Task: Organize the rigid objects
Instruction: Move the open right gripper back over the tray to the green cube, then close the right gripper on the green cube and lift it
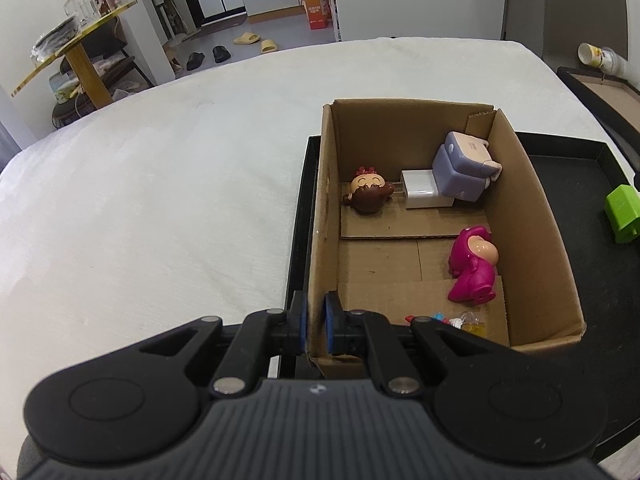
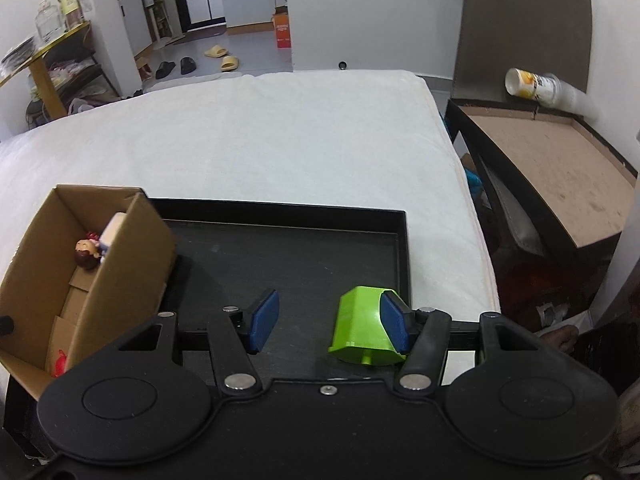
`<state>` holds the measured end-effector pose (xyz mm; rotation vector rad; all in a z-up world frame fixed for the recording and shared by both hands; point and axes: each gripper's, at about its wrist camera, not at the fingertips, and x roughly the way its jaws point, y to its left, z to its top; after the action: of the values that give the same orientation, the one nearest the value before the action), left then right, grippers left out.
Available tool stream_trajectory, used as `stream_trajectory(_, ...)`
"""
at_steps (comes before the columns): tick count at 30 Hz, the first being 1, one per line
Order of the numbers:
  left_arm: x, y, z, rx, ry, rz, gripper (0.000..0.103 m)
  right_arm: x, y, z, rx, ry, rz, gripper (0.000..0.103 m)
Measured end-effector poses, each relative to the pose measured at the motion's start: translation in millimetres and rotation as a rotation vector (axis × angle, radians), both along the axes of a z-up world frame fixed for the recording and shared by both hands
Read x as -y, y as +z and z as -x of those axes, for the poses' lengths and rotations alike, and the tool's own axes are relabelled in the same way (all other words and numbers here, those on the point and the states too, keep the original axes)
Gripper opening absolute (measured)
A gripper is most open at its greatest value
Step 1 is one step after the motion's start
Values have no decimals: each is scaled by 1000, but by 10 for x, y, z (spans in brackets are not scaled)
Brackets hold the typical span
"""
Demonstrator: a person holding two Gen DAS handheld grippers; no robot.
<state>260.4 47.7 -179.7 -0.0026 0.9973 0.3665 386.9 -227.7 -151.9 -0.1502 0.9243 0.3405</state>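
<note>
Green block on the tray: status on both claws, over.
Left claw clamped on cardboard box wall. Right claw open, green block against one pad, ungripped. Black tray otherwise bare.

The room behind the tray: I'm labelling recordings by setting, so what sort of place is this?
Probably a lived-in home, likely a bedroom: the black tray sits on what looks like a white mattress, with slippers on the floor and a cluttered side table.
</note>
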Motion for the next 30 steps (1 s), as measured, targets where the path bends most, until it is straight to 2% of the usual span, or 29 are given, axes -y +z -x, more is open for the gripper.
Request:
stream_trajectory(8,39,-3,-5,-7,-7,-14,8,143,-183,-175,-48,-31,-18,56)
stream_trajectory(20,30,-6,-19,-11,-11,-10,8,84,-449,-303,-105,-64,23,56)
stream_trajectory(22,28,-1,-20,-12,-12,-7,8,63,-478,-321,-106,-73,33,54)
stream_trajectory(23,30,0,-19,-12,-12,-7,8,58,-485,-323,-112,-74,29,49)
stream_trajectory(30,31,4,-16,-12,-12,-9,8,-59,-483,-230,-155,-1,27,49)
